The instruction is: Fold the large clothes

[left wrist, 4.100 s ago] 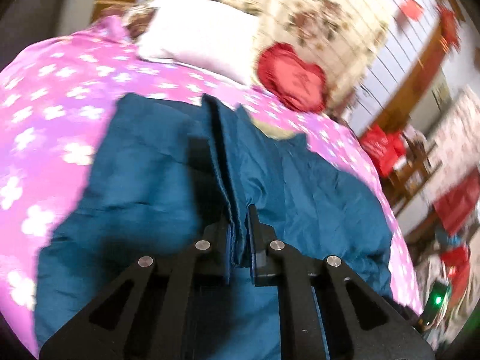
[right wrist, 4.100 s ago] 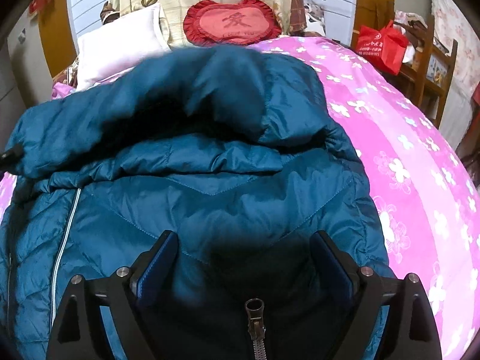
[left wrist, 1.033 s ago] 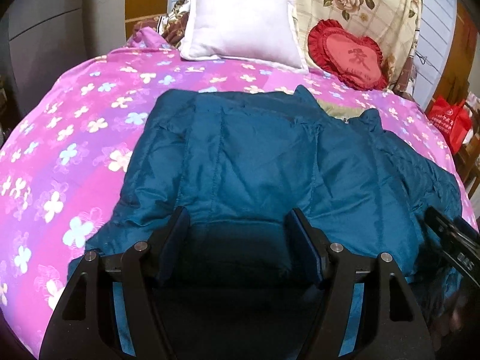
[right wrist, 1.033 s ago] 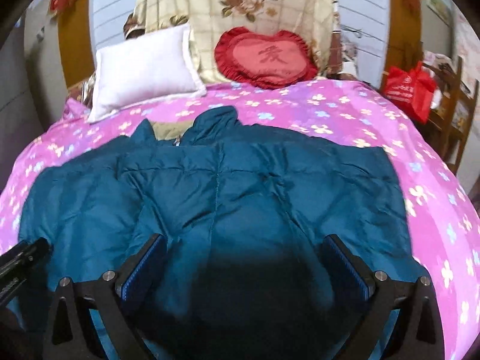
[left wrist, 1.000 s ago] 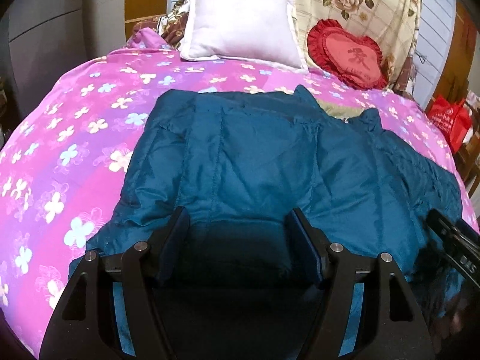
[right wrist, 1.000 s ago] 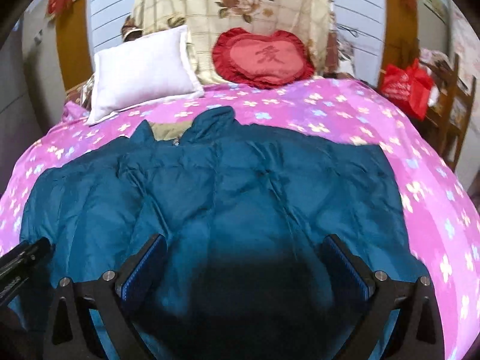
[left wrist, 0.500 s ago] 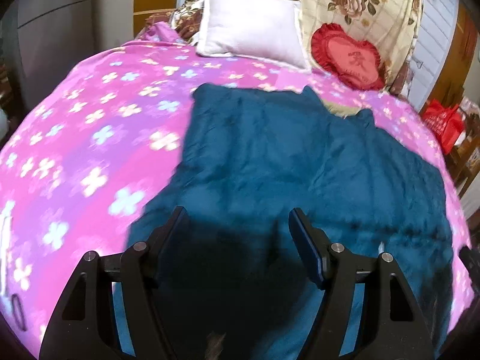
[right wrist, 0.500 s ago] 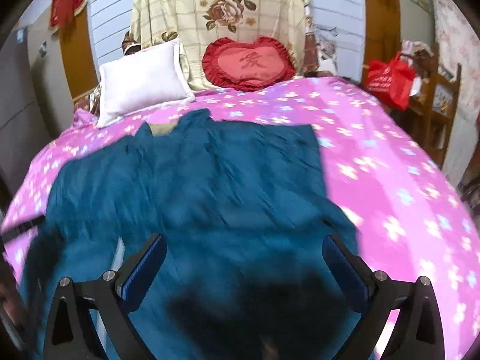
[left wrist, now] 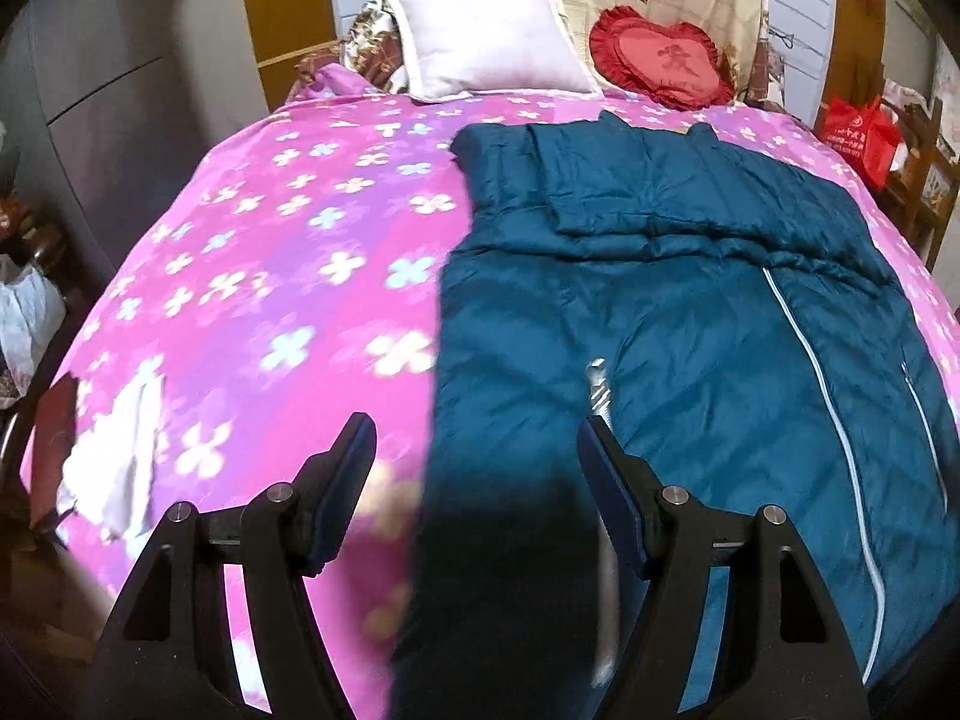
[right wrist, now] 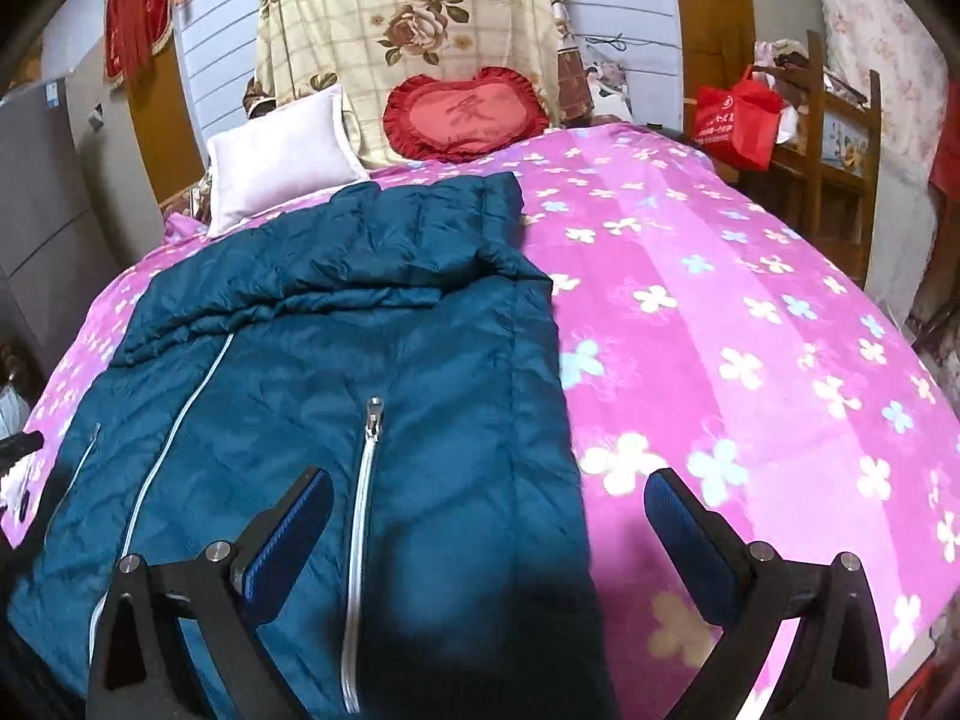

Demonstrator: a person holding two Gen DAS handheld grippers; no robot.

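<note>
Across the pink bedspread (right wrist: pixel 750 312) lies the teal jacket (right wrist: pixel 360 330); left gripper (left wrist: pixel 477 450) and right gripper (right wrist: pixel 489 507) jaws gape wide, holding nothing.

Your teal puffer jacket (left wrist: pixel 690 312) (right wrist: pixel 336 372) lies flat on the pink flowered bedspread (left wrist: pixel 270 276) (right wrist: pixel 750 330), lengthwise, collar end toward the white pillow (left wrist: pixel 489 39) (right wrist: pixel 279 159), hem toward the bedspread's near edge. Both side panels are folded in over the middle, so you get a long, roughly rectangular shape with straight outer edges. At the pillow end a folded-in layer sits on top, bunched and wrinkled across the width. Quilted fabric, slight sheen. White zipper lines (left wrist: pixel 828 414) (right wrist: pixel 363 540) run lengthwise on the upper layer; one metal pull (right wrist: pixel 374 414) shows.
</note>
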